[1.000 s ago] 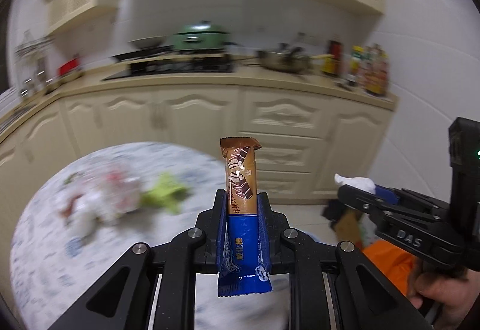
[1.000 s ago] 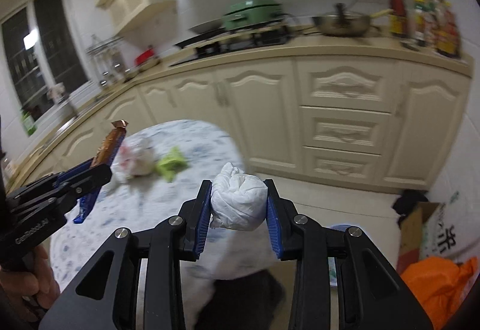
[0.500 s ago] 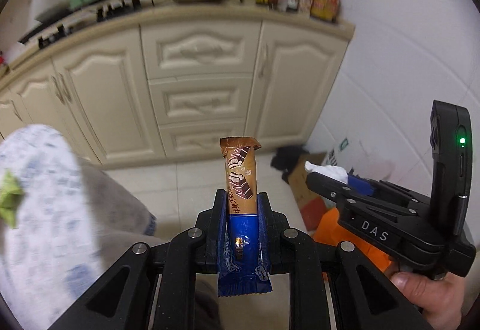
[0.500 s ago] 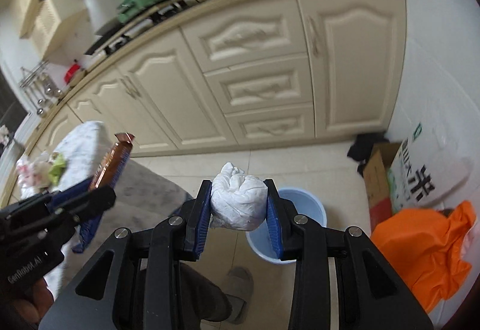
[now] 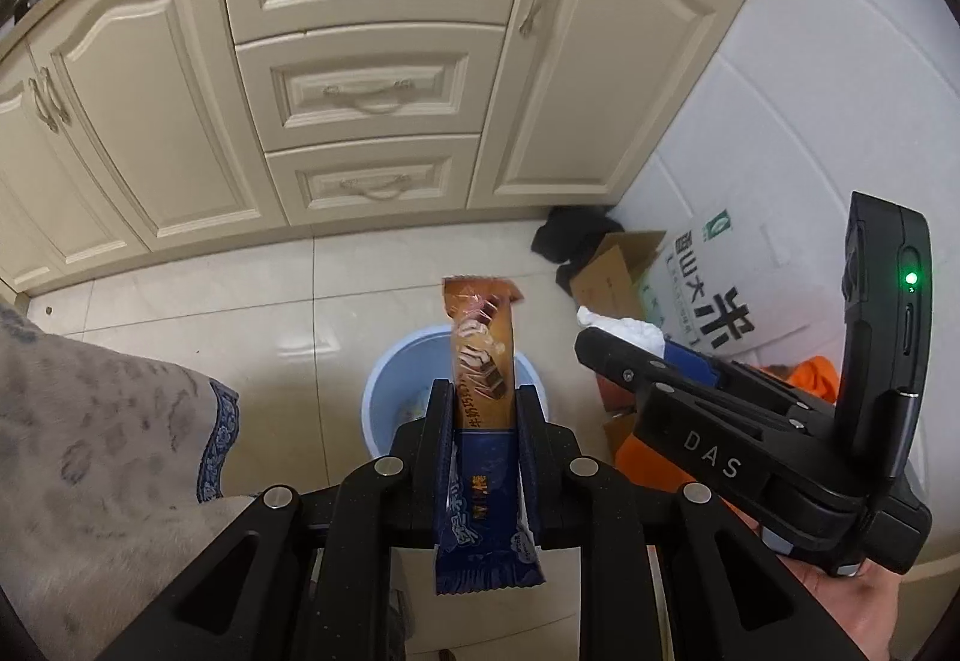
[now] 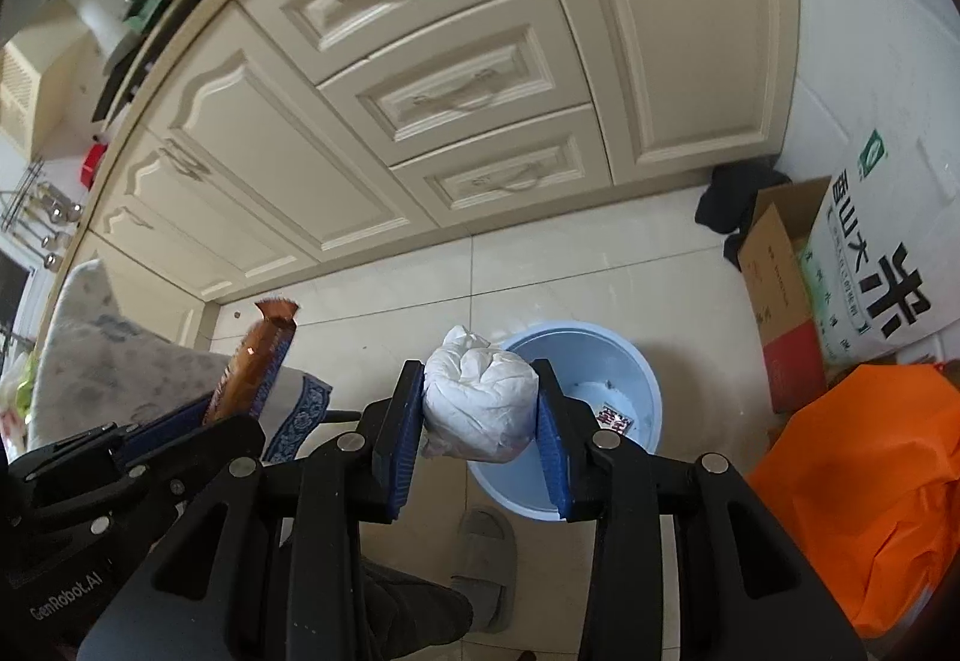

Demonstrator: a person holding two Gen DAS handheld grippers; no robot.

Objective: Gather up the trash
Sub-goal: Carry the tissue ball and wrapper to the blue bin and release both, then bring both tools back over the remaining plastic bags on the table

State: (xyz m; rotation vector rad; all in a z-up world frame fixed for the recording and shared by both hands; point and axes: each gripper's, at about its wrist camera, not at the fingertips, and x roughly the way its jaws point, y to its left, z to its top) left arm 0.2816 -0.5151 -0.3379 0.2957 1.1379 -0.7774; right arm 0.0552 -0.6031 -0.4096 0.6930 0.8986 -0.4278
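My left gripper (image 5: 483,409) is shut on a brown and blue snack wrapper (image 5: 483,361) that stands upright between its pads, above a light blue bin (image 5: 390,403) on the floor. My right gripper (image 6: 480,409) is shut on a crumpled white paper ball (image 6: 480,400), held over the left rim of the same bin (image 6: 606,361), which holds some scraps. In the right wrist view the left gripper (image 6: 198,421) with the wrapper (image 6: 258,355) is at the left. In the left wrist view the right gripper (image 5: 624,346) is at the right with the white ball (image 5: 624,325).
Cream cabinets (image 5: 372,78) stand behind the bin. A cardboard box (image 6: 774,295), a white rice sack (image 6: 870,265) and an orange bag (image 6: 870,487) crowd the right corner. The table's cloth edge (image 5: 108,451) hangs at the left. A slippered foot (image 6: 486,559) is beside the bin.
Both grippers have swung away from the table and tilted down toward the floor. The blue bin is now below both of them. Both still hold their trash.
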